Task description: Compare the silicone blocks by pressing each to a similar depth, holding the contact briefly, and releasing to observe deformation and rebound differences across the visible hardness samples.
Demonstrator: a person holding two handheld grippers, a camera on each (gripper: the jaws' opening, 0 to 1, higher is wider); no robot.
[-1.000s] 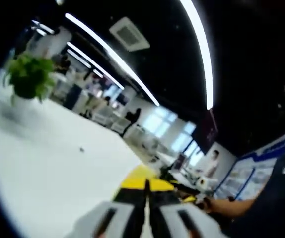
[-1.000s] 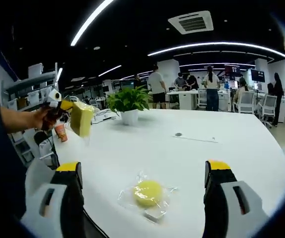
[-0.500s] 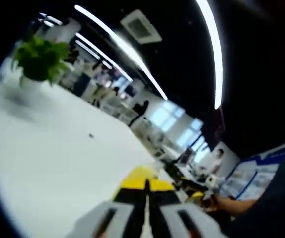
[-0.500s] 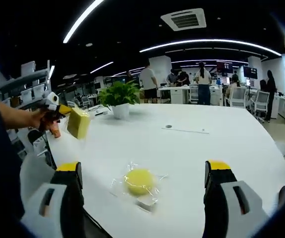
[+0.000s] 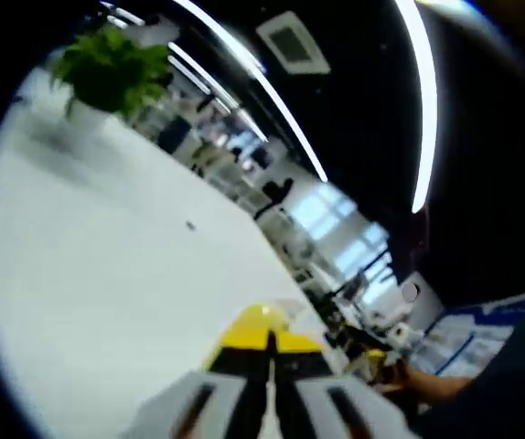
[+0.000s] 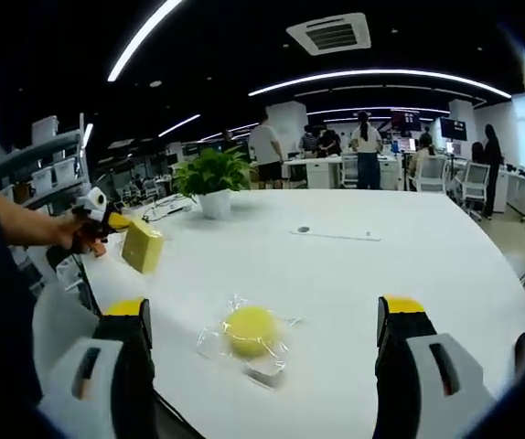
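1. At the left of the right gripper view, the left gripper (image 6: 116, 222) is held in a person's hand (image 6: 72, 230) off the table's left edge, with a bare forearm reaching in from the left. Its yellow-tipped jaws are clamped on a yellow rectangular silicone block (image 6: 142, 247), which hangs in the air just above that left edge.
2. The left gripper view looks along the same tongs (image 5: 269, 340): the two black jaws with yellow tips rise together with only a thin line between them. The block cannot be made out here. This view is rolled, so the white table (image 5: 107, 274) slopes across it.
3. Toward the table's near edge in the right gripper view, a round yellow silicone block (image 6: 249, 330) lies in a crinkled clear plastic wrapper (image 6: 213, 339), with a small white piece at the wrapper's near side.
4. A green potted plant in a white pot (image 6: 211, 178) stands near the far left edge of the table; it also shows in the left gripper view (image 5: 109, 69).
5. The right gripper (image 6: 266, 320) has its jaws spread wide and holds nothing, the round block lying between them.
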